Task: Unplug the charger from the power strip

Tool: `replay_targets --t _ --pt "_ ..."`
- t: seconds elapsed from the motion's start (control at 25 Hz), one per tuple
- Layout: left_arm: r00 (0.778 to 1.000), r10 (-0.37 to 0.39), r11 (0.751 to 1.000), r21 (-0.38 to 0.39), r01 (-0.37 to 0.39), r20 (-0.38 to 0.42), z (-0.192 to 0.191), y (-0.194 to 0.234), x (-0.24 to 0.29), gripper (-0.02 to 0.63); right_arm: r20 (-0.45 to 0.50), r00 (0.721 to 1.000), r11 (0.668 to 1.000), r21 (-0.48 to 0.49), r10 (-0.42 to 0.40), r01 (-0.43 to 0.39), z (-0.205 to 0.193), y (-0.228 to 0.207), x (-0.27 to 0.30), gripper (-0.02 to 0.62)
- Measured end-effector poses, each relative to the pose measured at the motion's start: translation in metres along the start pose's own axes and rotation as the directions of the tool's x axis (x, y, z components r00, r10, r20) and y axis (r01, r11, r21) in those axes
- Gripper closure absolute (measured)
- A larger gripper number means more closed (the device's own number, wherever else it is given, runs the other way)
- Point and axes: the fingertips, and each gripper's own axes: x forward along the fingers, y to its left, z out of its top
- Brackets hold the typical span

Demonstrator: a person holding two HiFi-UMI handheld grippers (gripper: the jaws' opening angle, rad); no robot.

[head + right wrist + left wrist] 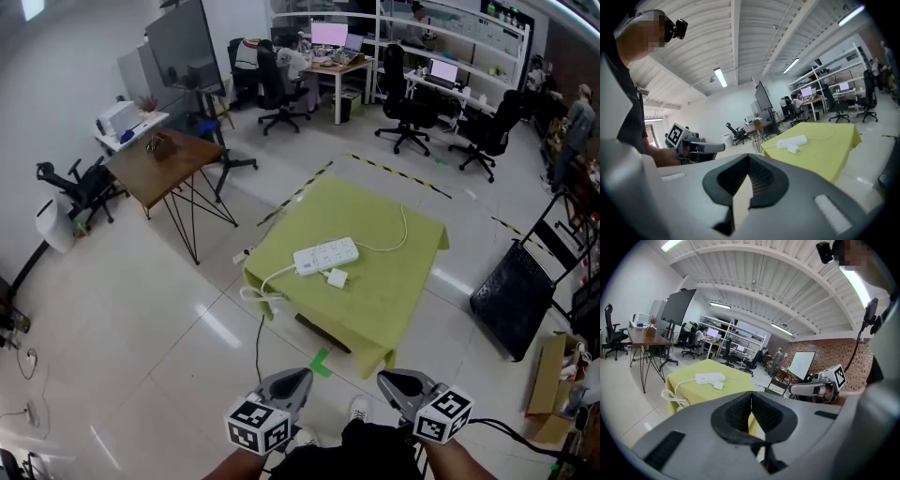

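Observation:
A white power strip [325, 255] lies on a low table under a green cloth [394, 281]. A small white charger [337, 278] sits against the strip's near side. One white cable runs from the strip over the table's left edge and another curves toward the back. Both grippers are held low at the bottom of the head view, well short of the table. The left gripper [300, 377] is shut and empty, and so is the right gripper [386, 379]. Strip [710, 377] and charger [718, 385] show far off in the left gripper view, and strip [792, 140] in the right gripper view.
A wooden table on thin black legs [164, 161] stands to the left. A black panel [511, 295] leans at the right, with a cardboard box [548, 375] near it. Office chairs and desks with people fill the back. Yellow-black tape marks the floor behind the green table.

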Motion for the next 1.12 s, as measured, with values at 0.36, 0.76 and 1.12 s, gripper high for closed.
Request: replay_targets --t 0.36,0.76,1.12 --pt "0.998 0.063 0.998 -0.023 -0.062 0.023 -0.009 0.008 -0.018 0.598 -0.048 0.998 0.999 -0.02 -0.028 0.027 -0.012 -0.003 -0.017 0.594" --pt "0.99 0.115 0.991 -0.083 -0.109 0.077 -0.003 -0.02 0.006 0.598 -0.109 0.994 0.998 -0.059 0.015 -0.022 -0.018 -0.029 -0.039 0.595" --pt "0.995 0.091 0.995 -0.03 -0.09 0.028 -0.014 -0.048 0.013 0.598 -0.094 0.994 0.997 -0.062 0.05 -0.056 -0.024 -0.035 -0.043 0.594"
